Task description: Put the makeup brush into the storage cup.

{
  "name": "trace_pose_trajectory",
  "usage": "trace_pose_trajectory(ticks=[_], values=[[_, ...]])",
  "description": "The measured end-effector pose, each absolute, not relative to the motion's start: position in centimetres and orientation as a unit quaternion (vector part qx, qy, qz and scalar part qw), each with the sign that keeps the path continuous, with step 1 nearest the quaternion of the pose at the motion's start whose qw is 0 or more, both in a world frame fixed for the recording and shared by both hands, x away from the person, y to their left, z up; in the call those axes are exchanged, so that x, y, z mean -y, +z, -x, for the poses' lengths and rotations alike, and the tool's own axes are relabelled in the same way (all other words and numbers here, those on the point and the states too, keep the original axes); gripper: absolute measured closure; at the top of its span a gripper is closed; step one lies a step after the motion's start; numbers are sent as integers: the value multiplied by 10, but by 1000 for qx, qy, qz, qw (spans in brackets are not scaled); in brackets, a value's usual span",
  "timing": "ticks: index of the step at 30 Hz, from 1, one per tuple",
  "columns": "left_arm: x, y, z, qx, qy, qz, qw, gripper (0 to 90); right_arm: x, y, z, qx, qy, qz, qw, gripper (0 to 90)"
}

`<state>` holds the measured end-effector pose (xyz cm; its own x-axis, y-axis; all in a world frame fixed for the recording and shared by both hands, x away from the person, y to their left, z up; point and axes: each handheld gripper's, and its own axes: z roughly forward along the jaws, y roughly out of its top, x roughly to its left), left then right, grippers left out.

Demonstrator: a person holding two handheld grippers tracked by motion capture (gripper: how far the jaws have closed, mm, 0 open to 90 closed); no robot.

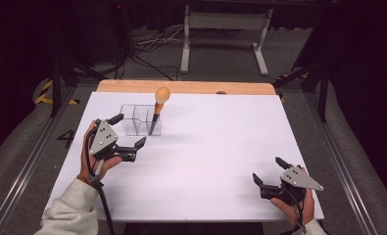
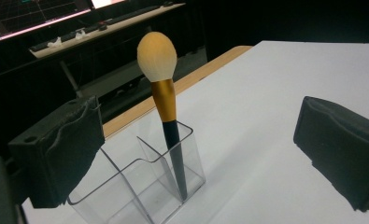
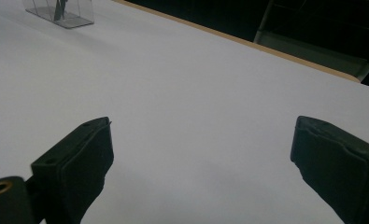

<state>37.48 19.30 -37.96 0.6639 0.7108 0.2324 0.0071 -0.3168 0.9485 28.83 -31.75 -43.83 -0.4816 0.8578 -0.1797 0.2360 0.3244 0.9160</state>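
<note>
High view: my left gripper point(image 1: 130, 130) sits at the left of the white bench point(image 1: 210, 147), jaws spread wide and holding nothing, pointing toward a clear compartmented holder point(image 1: 141, 120) near the far left of the bench. A makeup brush point(image 1: 158, 108) stands in the holder's rightmost compartment, tilted, handle down, pale orange head up. My right gripper point(image 1: 269, 171) rests at the near right corner, well apart from the holder, jaws wide and empty. Left gripper view: the two black jaws stand far apart at either side of the frame; between them and farther off the holder point(image 2: 145, 186) stands with the brush point(image 2: 166, 102) leaning in its end compartment, gold ferrule above a dark handle. Right gripper view: jaws wide, bare bench point(image 3: 196, 93) between them; the holder point(image 3: 63, 11) sits far off at the top left.
</note>
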Motion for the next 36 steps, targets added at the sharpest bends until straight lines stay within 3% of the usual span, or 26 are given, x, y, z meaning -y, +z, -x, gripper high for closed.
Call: trace_pose_trajectory(ticks=[36], values=[[-211, -394, -346, -223, 344, -760, 504, 44, 318, -437, -287, -735, 447, -372, 350, 66]])
